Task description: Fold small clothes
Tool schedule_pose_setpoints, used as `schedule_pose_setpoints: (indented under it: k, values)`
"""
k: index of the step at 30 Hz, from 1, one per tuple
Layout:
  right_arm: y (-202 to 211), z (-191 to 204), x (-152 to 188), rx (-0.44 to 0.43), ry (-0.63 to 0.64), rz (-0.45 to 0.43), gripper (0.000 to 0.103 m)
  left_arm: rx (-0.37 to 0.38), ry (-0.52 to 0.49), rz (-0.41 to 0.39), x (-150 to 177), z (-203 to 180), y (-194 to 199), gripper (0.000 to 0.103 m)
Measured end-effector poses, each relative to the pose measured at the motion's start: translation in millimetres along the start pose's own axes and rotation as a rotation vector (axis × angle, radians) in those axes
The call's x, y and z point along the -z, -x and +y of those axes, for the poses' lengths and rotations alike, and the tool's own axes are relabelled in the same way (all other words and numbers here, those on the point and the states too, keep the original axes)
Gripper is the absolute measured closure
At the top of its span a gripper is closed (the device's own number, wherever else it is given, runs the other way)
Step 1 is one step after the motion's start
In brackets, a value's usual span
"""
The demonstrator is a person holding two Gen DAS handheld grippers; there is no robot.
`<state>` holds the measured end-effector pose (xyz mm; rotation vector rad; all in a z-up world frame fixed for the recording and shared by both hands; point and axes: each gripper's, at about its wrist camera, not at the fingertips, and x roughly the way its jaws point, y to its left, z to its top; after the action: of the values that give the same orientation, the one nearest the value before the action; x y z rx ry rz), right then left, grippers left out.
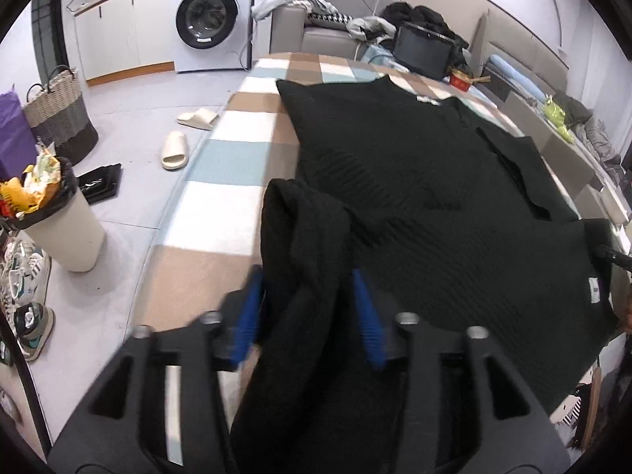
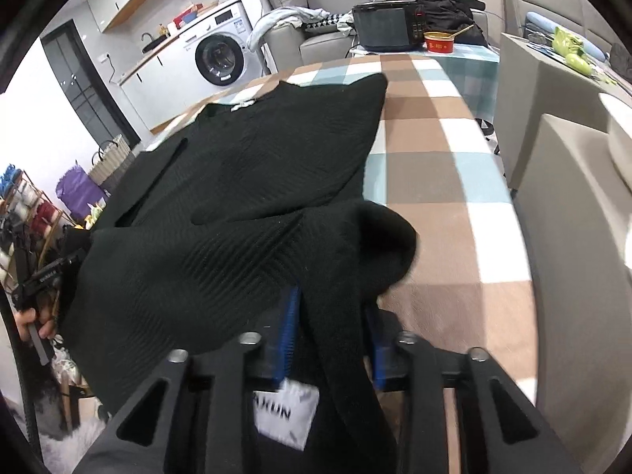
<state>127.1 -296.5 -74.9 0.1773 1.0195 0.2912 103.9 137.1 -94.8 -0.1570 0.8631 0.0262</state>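
**Black sweater half-folded on the checked blanket, both grippers have fabric btwn the pads**

While the far part of the black sweater (image 1: 387, 150) lies flat on the checked blanket (image 1: 221, 201), the near hem is lifted and doubled back over it, w/ one corner in each tool. The left gripper (image 1: 308, 308) has a thick bunched fold of the knit btwn its blue pads (image 1: 249, 316); jaws sit partway spread, and whether they actually press the cloth I can't tell, there's some blur. Same deal on the other side: the right gripper (image 2: 331, 339) has a strip of sweater running down btwn its fingers, a white label hanging just below, jaws about half apart, grip unclear.

Rel. to the sweater: washing machine (image 1: 209, 15) is well beyond its far edge on the left, grey sofa (image 1: 316, 27) w/ a clothes pile behind it, red bowl (image 2: 438, 41) past the collar end, bin (image 1: 63, 221) on the floor off to the left side.
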Motion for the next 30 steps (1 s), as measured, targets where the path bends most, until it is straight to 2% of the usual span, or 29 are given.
schedule_pose_setpoints:
  k: [1, 4, 13, 17, 23, 26, 27, 28, 30]
  values:
    - [7.5, -1.4, 2.1, -0.014, -0.001, -0.012, 0.051, 0.006, 0.002, -0.015, 4.3, 3.3, 8.9, 0.049]
    - [29.4, -4.5, 11.2, -0.065, 0.026, -0.039, 0.047, 0.031, 0.016, -0.039, 17.1, 11.6, 29.5, 0.042]
    - [35.2, -19.2, 46.1, -0.095, 0.025, 0.017, 0.047, 0.034, 0.053, 0.025, 51.3, 29.0, 36.7, 0.042]
    - [35.4, -19.1, 54.9, -0.111, 0.032, 0.017, 0.047, 0.043, 0.016, 0.044, 63.9, 22.9, 38.9, 0.042]
    - [39.6, -20.1, 62.6, -0.099, 0.046, 0.021, 0.047, 0.033, -0.033, 0.030, 76.2, 12.1, 42.3, 0.044]
    - [36.8, -17.6, 62.6, -0.095, 0.065, 0.022, 0.047, 0.028, -0.037, 0.017, 76.5, 10.9, 44.4, 0.064]
    - [35.2, -17.0, 61.1, -0.092, 0.070, 0.020, 0.047, 0.027, -0.035, 0.016, 76.9, 11.8, 45.3, 0.080]
    - [33.4, -16.7, 61.4, -0.088, 0.069, 0.018, 0.050, 0.028, -0.034, 0.014, 75.2, 12.6, 44.5, 0.091]
    - [30.7, -15.9, 62.9, -0.076, 0.077, 0.014, 0.074, 0.044, -0.032, -0.015, 74.9, 13.7, 50.3, 0.099]
